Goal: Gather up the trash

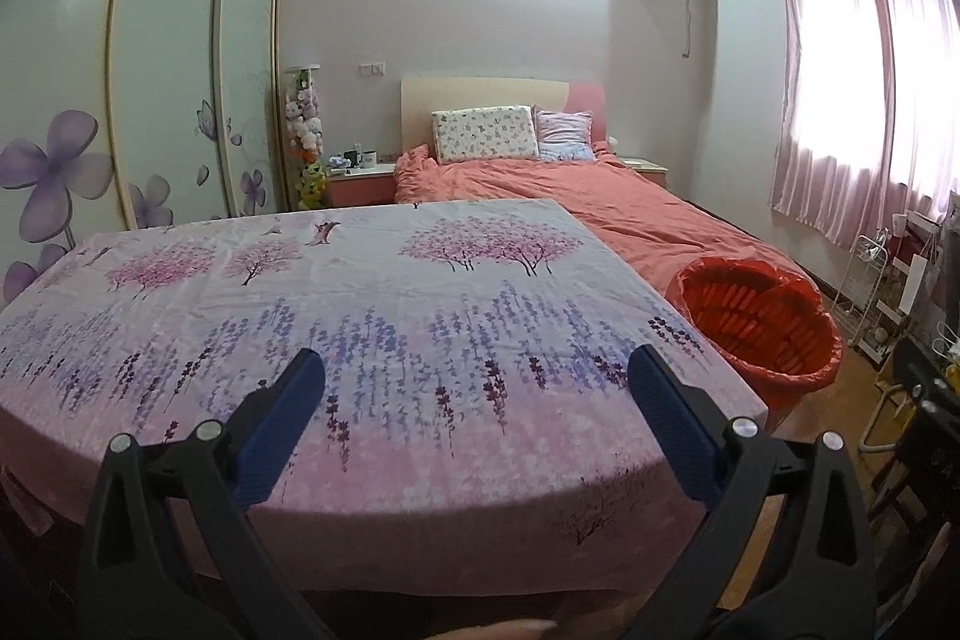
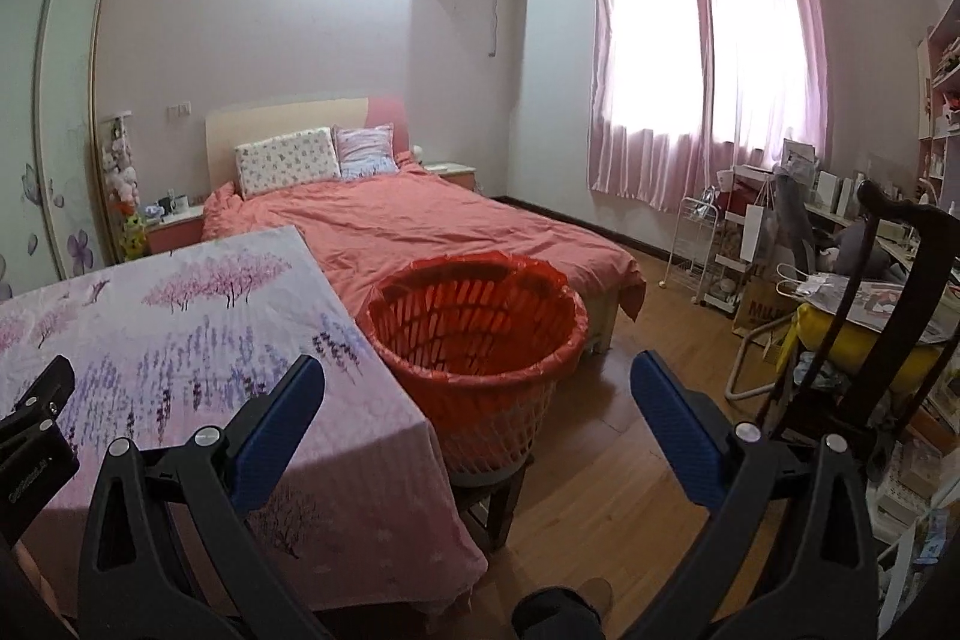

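A basket lined with a red plastic bag (image 2: pixel 480 334) stands on a small stool to the right of a table under a floral cloth (image 1: pixel 372 316); it also shows in the left wrist view (image 1: pixel 762 328). No trash shows on the cloth or inside the basket. My left gripper (image 1: pixel 477 376) is open and empty above the table's near edge. My right gripper (image 2: pixel 477 379) is open and empty, in front of the basket. The left gripper's body (image 2: pixel 36 436) shows at the left edge of the right wrist view.
A bed with an orange cover (image 2: pixel 432 232) lies behind the table. A wardrobe with sliding doors (image 1: pixel 168 58) stands at the left. A white rack (image 2: pixel 696 250), bags and a cluttered desk (image 2: pixel 840 268) fill the right side. Wooden floor (image 2: pixel 612 436) lies around the basket.
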Available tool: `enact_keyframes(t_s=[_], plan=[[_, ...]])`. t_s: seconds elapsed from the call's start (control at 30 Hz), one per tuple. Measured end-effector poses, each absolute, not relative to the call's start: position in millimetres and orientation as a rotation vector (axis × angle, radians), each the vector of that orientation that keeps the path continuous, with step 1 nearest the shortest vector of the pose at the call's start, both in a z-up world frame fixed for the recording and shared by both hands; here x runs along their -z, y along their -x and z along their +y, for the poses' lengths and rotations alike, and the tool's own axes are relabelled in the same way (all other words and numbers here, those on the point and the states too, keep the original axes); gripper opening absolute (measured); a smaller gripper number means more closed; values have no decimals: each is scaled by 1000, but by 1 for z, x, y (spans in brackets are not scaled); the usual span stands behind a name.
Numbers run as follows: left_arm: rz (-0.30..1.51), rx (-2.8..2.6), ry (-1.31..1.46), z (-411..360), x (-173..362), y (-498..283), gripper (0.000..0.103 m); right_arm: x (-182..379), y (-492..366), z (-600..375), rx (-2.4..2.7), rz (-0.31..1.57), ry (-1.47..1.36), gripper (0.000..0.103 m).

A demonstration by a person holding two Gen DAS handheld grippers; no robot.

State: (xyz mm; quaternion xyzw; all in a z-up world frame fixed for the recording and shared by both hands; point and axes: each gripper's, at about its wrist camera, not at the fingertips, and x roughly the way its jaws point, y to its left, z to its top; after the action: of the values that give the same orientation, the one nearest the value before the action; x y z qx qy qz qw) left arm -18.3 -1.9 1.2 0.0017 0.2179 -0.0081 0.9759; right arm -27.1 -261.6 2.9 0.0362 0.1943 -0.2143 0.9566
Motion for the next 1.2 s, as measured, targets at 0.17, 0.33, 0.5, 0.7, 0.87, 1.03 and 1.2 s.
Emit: enact_keyframes(t_s=[0.17,0.33,0.5,0.7,0.87,1.03,1.2], plan=[[465,20,4,-1,5,20,99,7,29,-255,424,436,-77,101],[495,27,14,0,11,17,99,12,29,-253,425,463,-85,101],[513,31,24,0,15,16,99,14,28,-255,430,476,-92,101],[524,35,33,0,17,15,99,13,27,-256,425,482,-99,101],[529,34,38,1,18,15,99,12,27,-255,398,492,-114,101],[525,33,42,0,16,16,99,11,27,-255,397,488,-115,101],[516,32,41,-1,13,17,99,11,26,-256,398,488,-115,101]])
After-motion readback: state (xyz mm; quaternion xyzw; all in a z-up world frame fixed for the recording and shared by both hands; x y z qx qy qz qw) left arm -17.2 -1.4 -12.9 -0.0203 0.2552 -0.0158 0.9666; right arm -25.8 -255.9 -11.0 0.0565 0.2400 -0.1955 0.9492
